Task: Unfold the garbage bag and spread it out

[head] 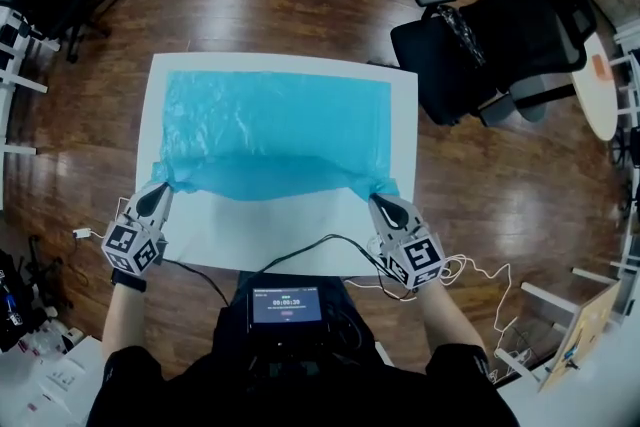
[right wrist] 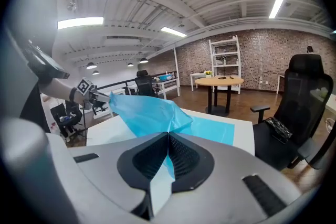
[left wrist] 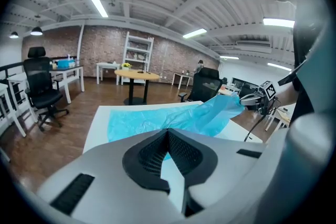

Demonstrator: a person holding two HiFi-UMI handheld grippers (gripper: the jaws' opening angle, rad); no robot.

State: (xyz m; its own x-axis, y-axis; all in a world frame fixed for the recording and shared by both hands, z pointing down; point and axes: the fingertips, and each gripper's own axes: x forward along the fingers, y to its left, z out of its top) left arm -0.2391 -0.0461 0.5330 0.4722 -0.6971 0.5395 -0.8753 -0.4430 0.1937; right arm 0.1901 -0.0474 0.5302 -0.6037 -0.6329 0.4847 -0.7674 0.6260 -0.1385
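A thin blue garbage bag lies spread over the far half of a white table. Its near edge is lifted and stretched between my two grippers. My left gripper is shut on the bag's near left corner. At the near right corner my right gripper is shut on the bag too. In the left gripper view the blue bag runs from the closed jaws toward the right gripper. From the right gripper view the bag rises out of the closed jaws toward the left gripper.
A black office chair stands just past the table's right edge. Cables trail over the table's near edge to a small screen at the person's chest. White desks stand at the left, and wooden floor surrounds the table.
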